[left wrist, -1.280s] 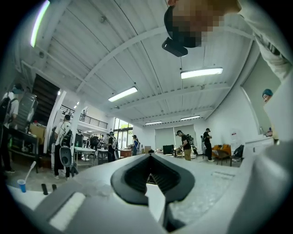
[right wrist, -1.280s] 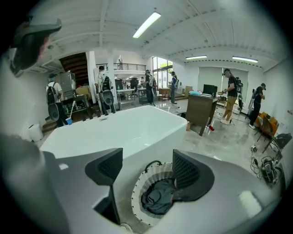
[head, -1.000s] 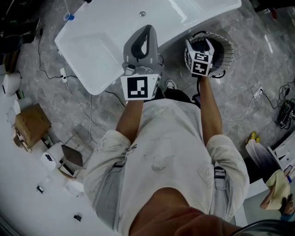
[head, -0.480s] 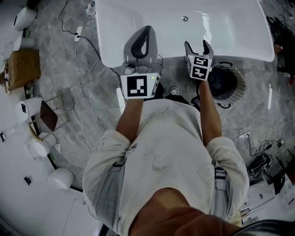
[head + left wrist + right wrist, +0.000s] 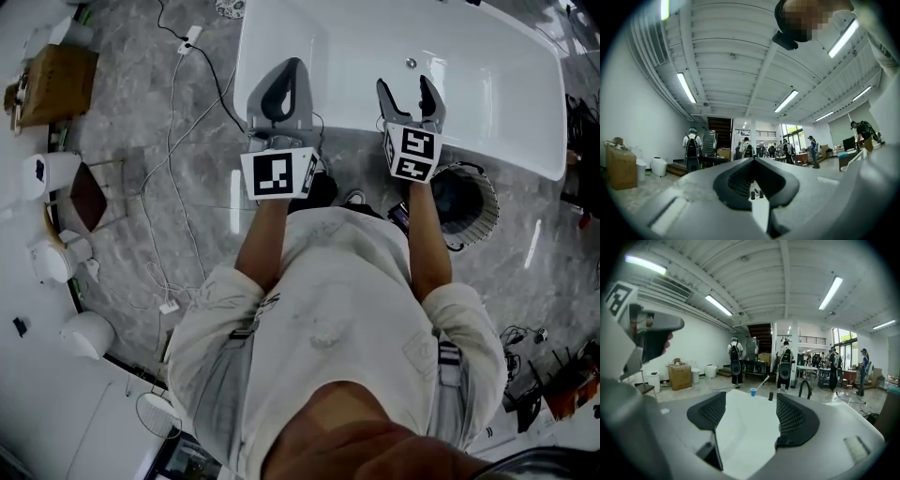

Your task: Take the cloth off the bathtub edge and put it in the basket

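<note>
Cloth (image 5: 457,199): probably the dark mass inside the basket (image 5: 483,223), which stands on the floor (image 5: 187,216) against the bathtub (image 5: 356,56). Only the head view shows the basket, and dimly. Right tool (image 5: 406,86): jaws apart and empty, with the white tub basin between them in the right gripper view. Left tool (image 5: 289,64): jaws closed tip to tip on nothing. Both are held forward, side by side, over the tub's near edge.

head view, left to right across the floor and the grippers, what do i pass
cardboard box → left gripper → right gripper → basket
</note>
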The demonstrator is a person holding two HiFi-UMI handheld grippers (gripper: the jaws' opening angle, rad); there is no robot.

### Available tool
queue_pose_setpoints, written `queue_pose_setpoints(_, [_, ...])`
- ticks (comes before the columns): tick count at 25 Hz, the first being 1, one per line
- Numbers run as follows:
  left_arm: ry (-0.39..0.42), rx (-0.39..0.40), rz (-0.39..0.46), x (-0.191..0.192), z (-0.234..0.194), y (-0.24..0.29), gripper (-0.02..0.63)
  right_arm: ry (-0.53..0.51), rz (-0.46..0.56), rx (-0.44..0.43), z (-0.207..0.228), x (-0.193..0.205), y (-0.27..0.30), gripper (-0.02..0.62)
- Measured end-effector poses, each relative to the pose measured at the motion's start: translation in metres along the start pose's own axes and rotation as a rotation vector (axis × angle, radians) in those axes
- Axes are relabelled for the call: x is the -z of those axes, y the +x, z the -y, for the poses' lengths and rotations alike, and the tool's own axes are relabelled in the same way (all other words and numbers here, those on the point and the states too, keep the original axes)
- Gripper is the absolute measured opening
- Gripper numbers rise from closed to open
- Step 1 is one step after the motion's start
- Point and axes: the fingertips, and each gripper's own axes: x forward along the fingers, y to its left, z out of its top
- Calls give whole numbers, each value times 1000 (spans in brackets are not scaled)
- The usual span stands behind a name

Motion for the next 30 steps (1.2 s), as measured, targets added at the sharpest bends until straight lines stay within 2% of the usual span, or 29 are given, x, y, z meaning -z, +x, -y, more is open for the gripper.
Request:
queue_pose_setpoints(4, [-3, -24, 9, -3, -20, -4, 0, -8, 128, 13, -9, -52, -17, 324])
queue_pose_setpoints(9, [-4, -24, 23, -8, -30, -1, 0, -32, 231, 15, -16, -102, -34, 299])
queue_pose_setpoints(14, [-4, -7, 44, -17, -29, 6, 0, -77, 323, 59, -18, -141, -54, 251])
queue_pose_setpoints(19, [-2, 16, 62, -25, -24, 10, 0, -152, 364, 82, -22, -158, -66, 150])
queue_pose_setpoints(24, [8, 35, 75, -30, -23, 16, 0, -146, 389, 104, -19, -165, -69, 11])
queue_pose_setpoints(30, [12, 48, 78, -29, -21, 21, 0, -128, 397, 70, -19, -168, -69, 3])
